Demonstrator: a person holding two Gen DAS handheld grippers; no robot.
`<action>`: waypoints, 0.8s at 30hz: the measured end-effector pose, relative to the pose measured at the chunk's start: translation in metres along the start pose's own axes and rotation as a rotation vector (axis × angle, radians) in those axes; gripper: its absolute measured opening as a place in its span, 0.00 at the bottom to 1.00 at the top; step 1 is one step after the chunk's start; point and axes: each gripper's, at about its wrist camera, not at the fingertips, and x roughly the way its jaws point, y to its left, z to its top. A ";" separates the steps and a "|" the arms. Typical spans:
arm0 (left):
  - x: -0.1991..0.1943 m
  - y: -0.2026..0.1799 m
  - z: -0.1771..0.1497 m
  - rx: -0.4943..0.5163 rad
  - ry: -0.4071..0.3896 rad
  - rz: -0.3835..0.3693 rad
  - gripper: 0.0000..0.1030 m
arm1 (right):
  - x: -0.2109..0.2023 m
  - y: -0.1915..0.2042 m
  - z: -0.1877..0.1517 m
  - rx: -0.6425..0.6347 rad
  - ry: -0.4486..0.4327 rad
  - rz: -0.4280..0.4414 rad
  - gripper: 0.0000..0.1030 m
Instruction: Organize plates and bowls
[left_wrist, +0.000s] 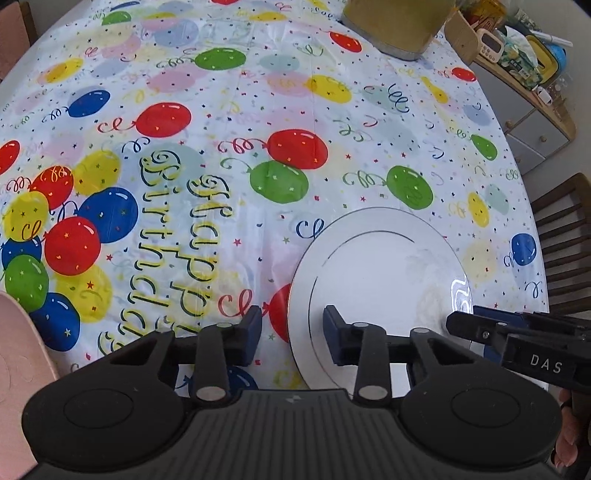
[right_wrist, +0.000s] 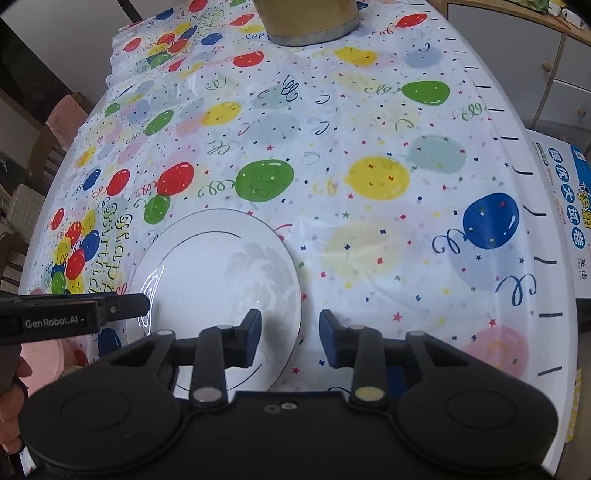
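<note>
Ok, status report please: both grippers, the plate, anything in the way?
Left gripper and right gripper open, each astride a rim of the white plate. Plate flat on the tablecloth. Nothing in the way.

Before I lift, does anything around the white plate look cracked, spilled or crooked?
Nothing stands out. The white plate lies flat and whole on the balloon tablecloth, with no spill. The left gripper and right gripper each straddle an opposite rim; whether the pads press yet is unclear.
</note>
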 end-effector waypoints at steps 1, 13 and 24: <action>0.000 0.000 0.000 -0.001 0.000 -0.006 0.31 | 0.001 0.000 -0.001 -0.004 0.003 0.002 0.32; -0.002 0.003 -0.003 -0.007 -0.008 -0.044 0.20 | 0.002 -0.006 -0.004 0.026 -0.009 0.041 0.11; -0.045 0.001 0.005 0.003 -0.081 -0.052 0.20 | -0.022 0.006 0.004 0.011 -0.073 0.067 0.09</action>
